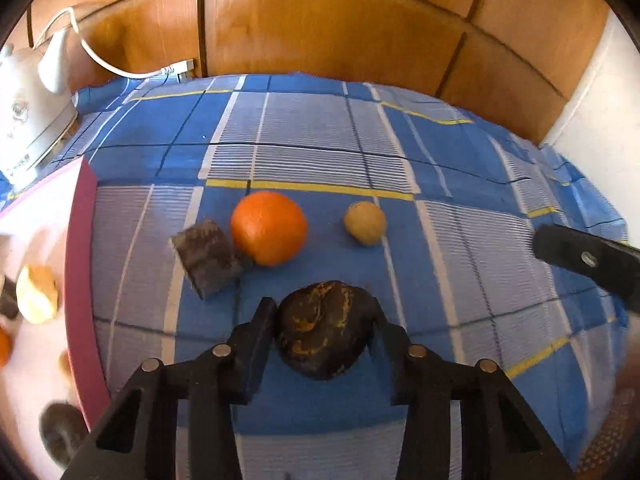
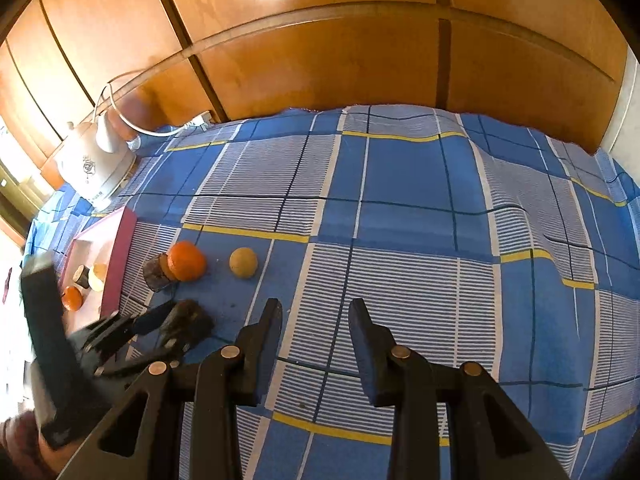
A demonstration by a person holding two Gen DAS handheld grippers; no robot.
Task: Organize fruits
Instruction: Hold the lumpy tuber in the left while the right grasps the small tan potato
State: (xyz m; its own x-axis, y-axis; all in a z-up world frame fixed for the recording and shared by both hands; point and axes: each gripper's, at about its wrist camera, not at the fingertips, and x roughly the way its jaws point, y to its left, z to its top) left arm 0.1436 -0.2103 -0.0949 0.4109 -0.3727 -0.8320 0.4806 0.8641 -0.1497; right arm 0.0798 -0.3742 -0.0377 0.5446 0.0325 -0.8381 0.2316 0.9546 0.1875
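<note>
My left gripper (image 1: 326, 312) is shut on a dark brown fruit (image 1: 324, 330) with orange streaks and holds it just over the blue checked cloth (image 1: 440, 280). Beyond it lie an orange (image 1: 269, 228), a dark cut chunk (image 1: 208, 256) touching the orange, and a small tan fruit (image 1: 365, 223). At the left stands a pink-walled box (image 1: 78, 280) holding several fruit pieces. My right gripper (image 2: 316, 308) is open and empty over the cloth, to the right of the left gripper (image 2: 168, 316). In the right wrist view the orange (image 2: 186, 261), the tan fruit (image 2: 243, 263) and the box (image 2: 118, 256) also show.
A white electric kettle (image 1: 24, 120) with a white cord stands at the back left, behind the box. A wooden wardrobe (image 1: 340, 28) closes the far side. The cloth is rumpled at the right (image 2: 560, 220).
</note>
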